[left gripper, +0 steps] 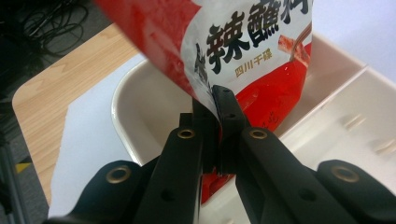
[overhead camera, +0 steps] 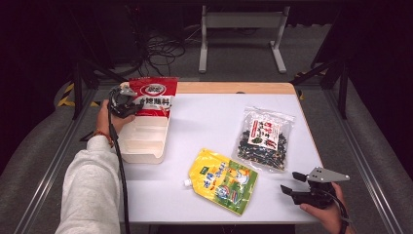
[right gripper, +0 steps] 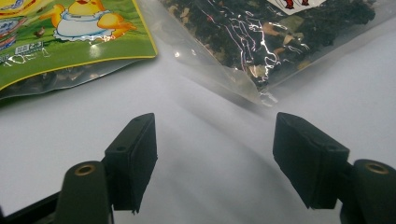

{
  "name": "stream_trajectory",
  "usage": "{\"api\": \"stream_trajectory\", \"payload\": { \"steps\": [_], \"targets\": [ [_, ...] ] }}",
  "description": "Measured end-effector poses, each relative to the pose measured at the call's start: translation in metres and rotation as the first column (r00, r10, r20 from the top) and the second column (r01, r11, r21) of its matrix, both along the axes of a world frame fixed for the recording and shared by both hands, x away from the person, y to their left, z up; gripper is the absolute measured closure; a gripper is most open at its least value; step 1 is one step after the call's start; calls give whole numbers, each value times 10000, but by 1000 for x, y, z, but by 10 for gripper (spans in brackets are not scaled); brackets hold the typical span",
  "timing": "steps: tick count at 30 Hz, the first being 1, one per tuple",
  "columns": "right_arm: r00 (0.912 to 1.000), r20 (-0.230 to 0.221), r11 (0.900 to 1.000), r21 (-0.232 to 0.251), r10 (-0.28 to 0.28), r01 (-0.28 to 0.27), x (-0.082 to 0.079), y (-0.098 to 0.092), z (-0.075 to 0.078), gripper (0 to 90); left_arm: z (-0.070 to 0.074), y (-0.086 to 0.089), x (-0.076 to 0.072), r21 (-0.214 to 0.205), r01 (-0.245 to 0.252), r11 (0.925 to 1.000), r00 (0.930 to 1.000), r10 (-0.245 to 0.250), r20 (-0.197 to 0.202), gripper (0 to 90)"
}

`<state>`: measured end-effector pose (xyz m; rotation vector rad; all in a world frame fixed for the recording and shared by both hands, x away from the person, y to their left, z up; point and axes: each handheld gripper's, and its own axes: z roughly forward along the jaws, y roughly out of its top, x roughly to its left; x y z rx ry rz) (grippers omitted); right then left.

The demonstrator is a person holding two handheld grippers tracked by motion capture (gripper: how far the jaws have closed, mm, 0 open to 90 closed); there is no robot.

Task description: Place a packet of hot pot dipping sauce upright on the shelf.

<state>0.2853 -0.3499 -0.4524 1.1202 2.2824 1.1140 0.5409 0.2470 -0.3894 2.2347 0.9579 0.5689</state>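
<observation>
While the right gripper (overhead camera: 298, 186) sits w/ jaws spread, nothing in them, near the yellow pouch (overhead camera: 225, 180), the seaweed bag (overhead camera: 263, 139) lies just beyond. Farthest from the pouch, left gripper (left gripper: 215, 122) is clamped on the red packet (left gripper: 243, 51) edge, over the white tray (left gripper: 135, 100). Packet looks light, floppy, prob slick; edge pinch suits it.

White table (overhead camera: 209, 122) w/ wood far edge; cables (overhead camera: 163, 48) on floor.

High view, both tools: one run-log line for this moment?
left tool: shut on red pouch, over white tray | right tool: open, above bare table | yellow pouch, clear bag: flat, untouched
</observation>
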Motion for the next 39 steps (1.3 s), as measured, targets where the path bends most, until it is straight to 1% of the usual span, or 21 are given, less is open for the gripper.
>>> {"api": "stream_trajectory", "payload": {
  "steps": [2, 4, 6, 8, 10, 12, 15, 17, 20, 21, 23, 26, 27, 29, 30, 33, 35, 36, 37, 38, 39],
  "targets": [
    [10000, 16, 10000, -17, 14, -14, 0, 0, 1, 305, 2, 3, -2, -424, -152, 9990, 9998, 159, 150, 883],
    [10000, 67, 10000, 24, 23, -23, 0, 0, 1, 305, 3, 6, -3, -652, -337, 9973, 9991, 352, 222, 813],
    [10000, 90, 10000, 25, 24, -24, 0, 0, 2, 305, 4, 9, -5, -792, -357, 9962, 9989, 380, 274, 797],
    [9999, 109, 10000, 10, 70, -70, 1, 1, 2, 305, 8, 15, -9, -1339, -454, 9900, 9977, 517, 441, 779],
    [9998, 139, 9999, 1, 110, -110, 1, 2, 3, 305, 12, 18, -14, -1574, -538, 9861, 9963, 637, 584, 751],
    [9998, 149, 9999, 3, 142, -143, 2, 3, 3, 305, 15, 20, -18, -1780, -566, 9824, 9943, 717, 792, 731],
    [9996, 194, 9998, -4, 219, -219, 3, 4, 4, 308, 19, 20, -27, -1721, -523, 9837, 9930, 695, 953, 707],
    [9994, 228, 9996, 8, 279, -279, 4, 6, 5, 311, 22, 19, -32, -1895, -512, 9805, 9923, 713, 1010, 690],
    [9989, 274, 9993, 19, 375, -376, 7, 8, 6, 315, 29, 17, -48, -2227, -223, 9746, 9881, 555, 1437, 670],
    [9987, 297, 9991, 21, 422, -423, 8, 9, 7, 318, 31, 15, -52, -2113, -252, 9771, 9866, 584, 1523, 654],
    [9983, 331, 9988, 24, 479, -480, 9, 11, 8, 320, 34, 12, -61, -2096, -290, 9774, 9845, 642, 1630, 590],
    [9983, 377, 9989, 91, 446, -449, 13, 12, 10, 335, 41, 8, -80, -2359, 27, 9718, 9795, 450, 1966, 551],
    [9984, 386, 9991, 97, 401, -405, 15, 13, 10, 342, 44, 6, -87, -2386, 59, 9711, 9758, 465, 2135, 541],
    [9989, 420, 9998, -8, 194, -194, 17, 13, 12, 344, 49, 2, -101, -2508, 143, 9679, 9718, 455, 2312, 489],
    [9989, 420, 9998, -8, 194, -194, 17, 13, 12, 344, 49, 2, -101, -2508, 143, 9679, 9718, 455, 2312, 483],
    [9983, 559, 9998, 57, 185, -189, 18, 13, 15, 347, 53, -5, -124, -2690, 557, 9615, 9650, 172, 2615, 478],
    [9977, 664, 9998, 121, 121, -129, 19, 11, 18, 353, 54, -11, -140, -2571, 843, 9627, 9602, -94, 2793, 472],
    [9977, 675, 9998, 159, 86, -97, 19, 11, 19, 355, 52, -17, -158, -2728, 1242, 9540, 9551, -404, 2936, 471],
    [9977, 675, 9998, 159, 86, -97, 19, 11, 19, 355, 52, -17, -158, -2728, 1242, 9540, 9551, -404, 2936, 474],
    [9975, 706, 9998, 187, 50, -64, 19, 10, 20, 367, 50, -21, -167, -2709, 1385, 9526, 9545, -555, 2929, 475],
    [9975, 706, 9998, 187, 50, -64, 19, 10, 20, 367, 49, -25, -177, -2516, 1479, 9565, 9514, -681, 3005, 475]
  ]
}}
